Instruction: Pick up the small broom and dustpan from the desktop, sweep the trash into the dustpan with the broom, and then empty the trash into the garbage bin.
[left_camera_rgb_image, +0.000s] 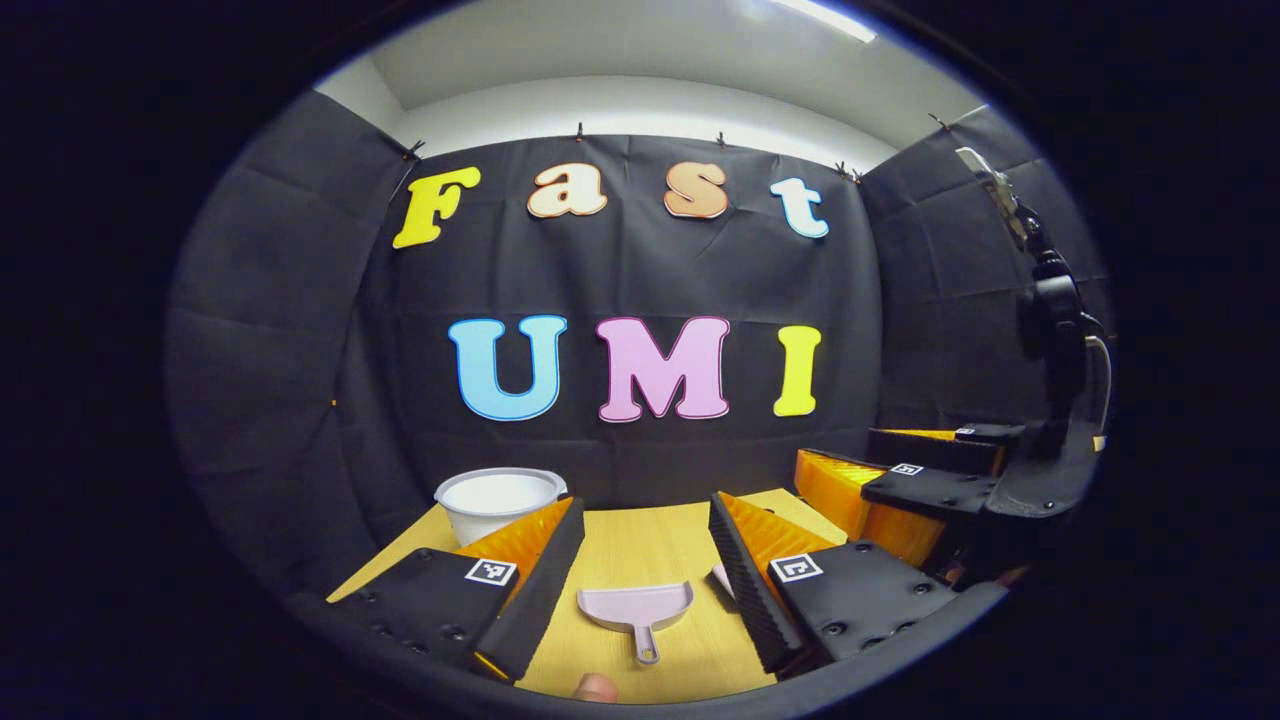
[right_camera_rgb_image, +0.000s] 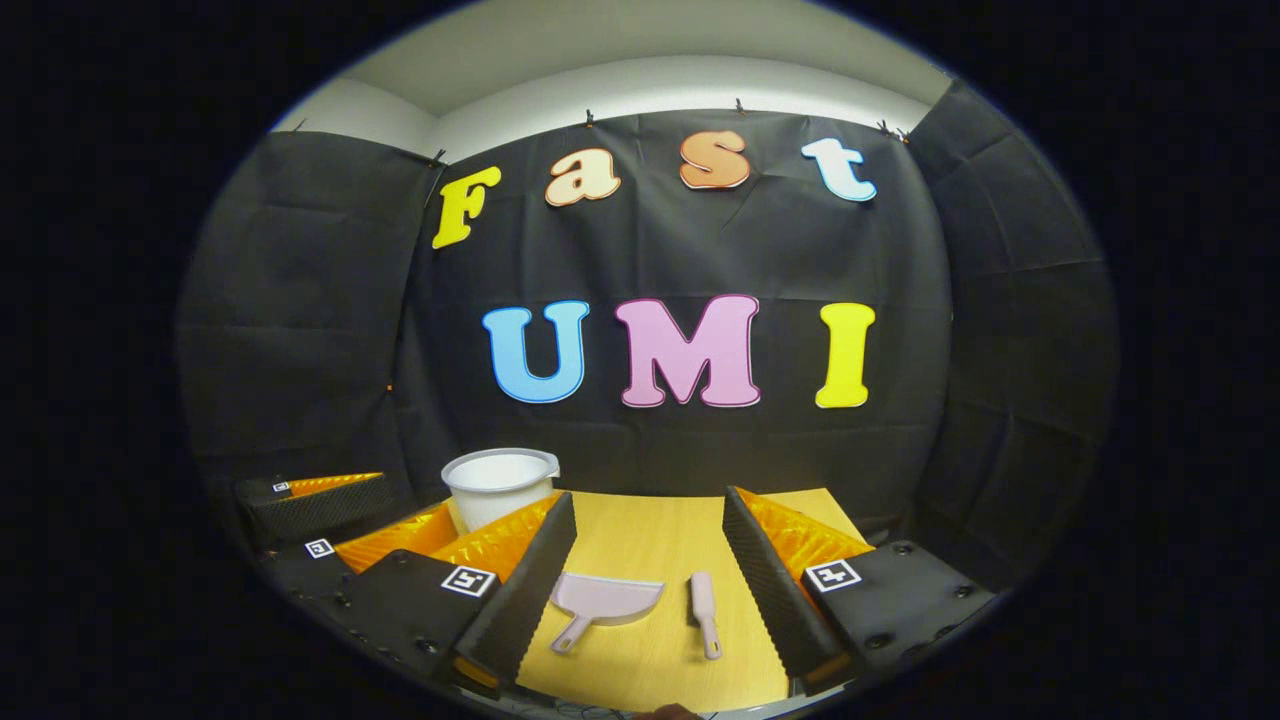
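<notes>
On the wooden tabletop (right_camera_rgb_image: 640, 540), the dustpan (right_camera_rgb_image: 606, 600) and the small broom (right_camera_rgb_image: 704, 612) were laid side by side, apart from each other, handles turned toward the near edge, presumably so that each handle could be met straight on by a claw coming from that side. In the right gripper view the dustpan was seen at about seven o'clock and the broom at about six o'clock. The right claw (right_camera_rgb_image: 648, 590) was held released, its fingers spread wide over both tools and touching neither. In the left gripper view the dustpan (left_camera_rgb_image: 636, 610) was framed low at six o'clock between the fingers of the left claw (left_camera_rgb_image: 640, 590), which was likewise spread and gripping nothing; a sliver of the broom (left_camera_rgb_image: 722, 578) was seen beside the inner face of one finger. The right claw (left_camera_rgb_image: 905, 480) was also seen there at about four o'clock, just beside the left one, both apparently poised for pickup.

A white garbage bin (right_camera_rgb_image: 498, 484) was stood at the far left of the tabletop, against the booth wall, at about eight o'clock in both views. Its inside could not be seen from this height, so its contents could not be told. The dustpan looked empty. No trash could be made out on the wood. Neither tool was judged lifted yet.
</notes>
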